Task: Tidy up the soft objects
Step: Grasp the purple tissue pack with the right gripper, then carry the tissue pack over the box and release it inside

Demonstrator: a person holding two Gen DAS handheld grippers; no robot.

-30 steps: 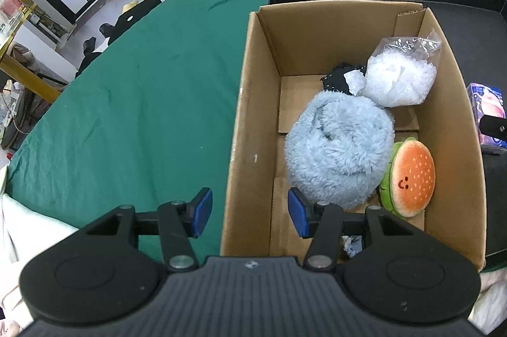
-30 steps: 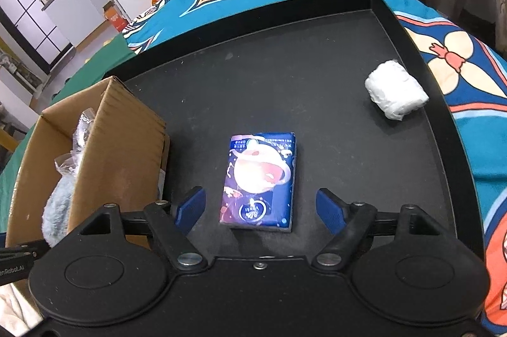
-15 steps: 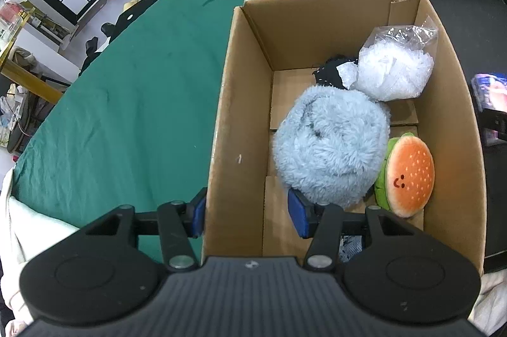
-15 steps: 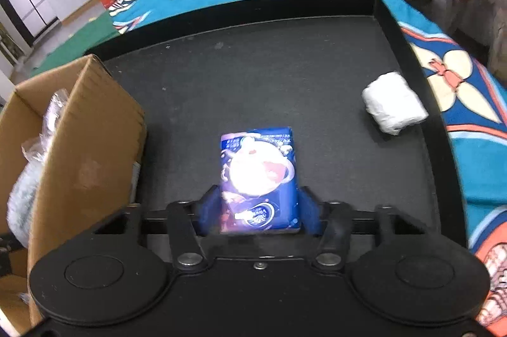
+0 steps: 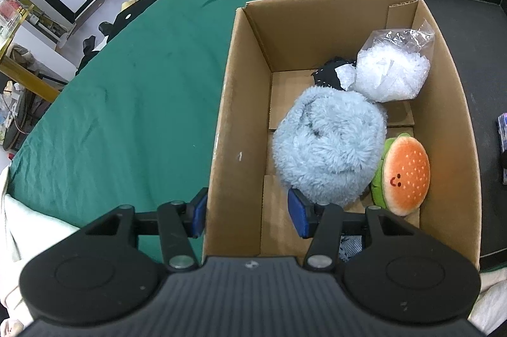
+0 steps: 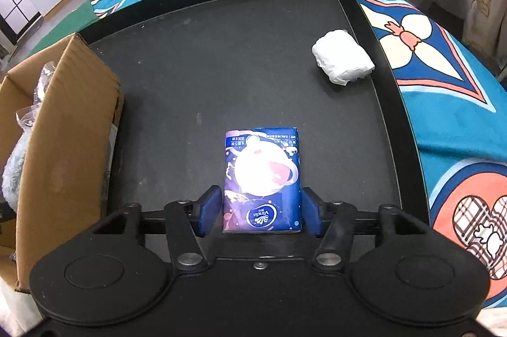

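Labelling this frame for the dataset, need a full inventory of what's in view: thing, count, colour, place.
cardboard box: 1, brown, open, at the tray's left end
fluffy plush: 1, pale blue, inside the box, centre
burger plush: 1, orange and green, in the box, right of the fluffy plush
clear bag: 1, white filling, far right of the box
black item: 1, in the box behind the fluffy plush, mostly hidden
tissue pack: 1, blue-purple, on the tray
white bundle: 1, tray's far right edge
tray: 1, black
green cloth: 1, left of the box
left tool: open, straddling the box's left wall
right tool: shut on the tissue pack
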